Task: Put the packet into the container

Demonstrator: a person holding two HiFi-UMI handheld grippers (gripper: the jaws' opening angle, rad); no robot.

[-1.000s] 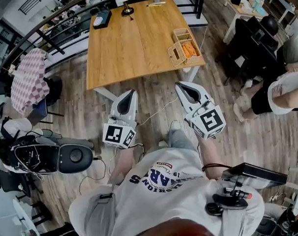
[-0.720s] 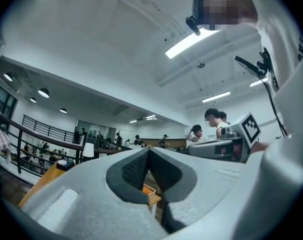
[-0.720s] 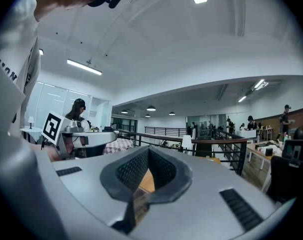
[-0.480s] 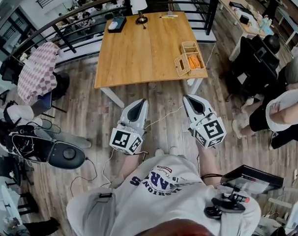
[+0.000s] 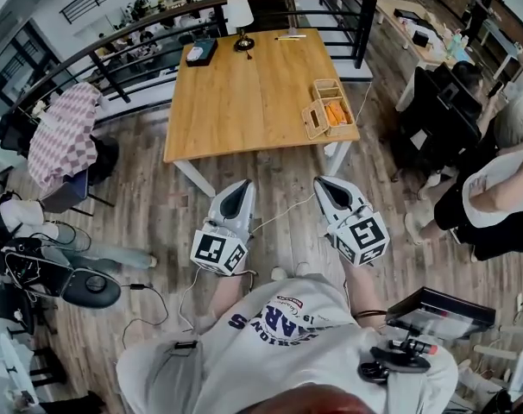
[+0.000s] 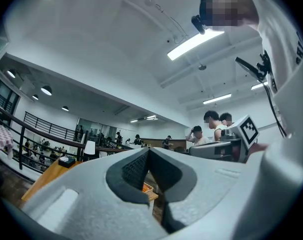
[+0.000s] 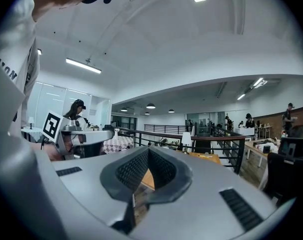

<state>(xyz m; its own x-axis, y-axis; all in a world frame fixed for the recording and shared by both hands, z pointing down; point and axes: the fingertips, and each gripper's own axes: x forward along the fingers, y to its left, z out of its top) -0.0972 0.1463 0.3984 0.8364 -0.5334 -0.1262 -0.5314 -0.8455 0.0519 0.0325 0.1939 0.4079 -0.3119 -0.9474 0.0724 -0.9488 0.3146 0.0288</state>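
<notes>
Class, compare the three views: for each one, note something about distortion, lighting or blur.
Head view: the fisheye lens bends the railing into an arc, and the table is evenly lit and sharp. Left gripper view: a dark round vignette frames the picture, a ceiling light glares white, and a mosaic patch sits at the top. Right gripper view: it has the same vignette, and a strip light is blown out white.

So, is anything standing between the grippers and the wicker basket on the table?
Nothing visible does. Between the left gripper, right gripper and the wicker basket lies only wood floor with a white cable.

container (image 5: 327,90) | orange contents (image 5: 335,112), perhaps packets | too small to tell
</notes>
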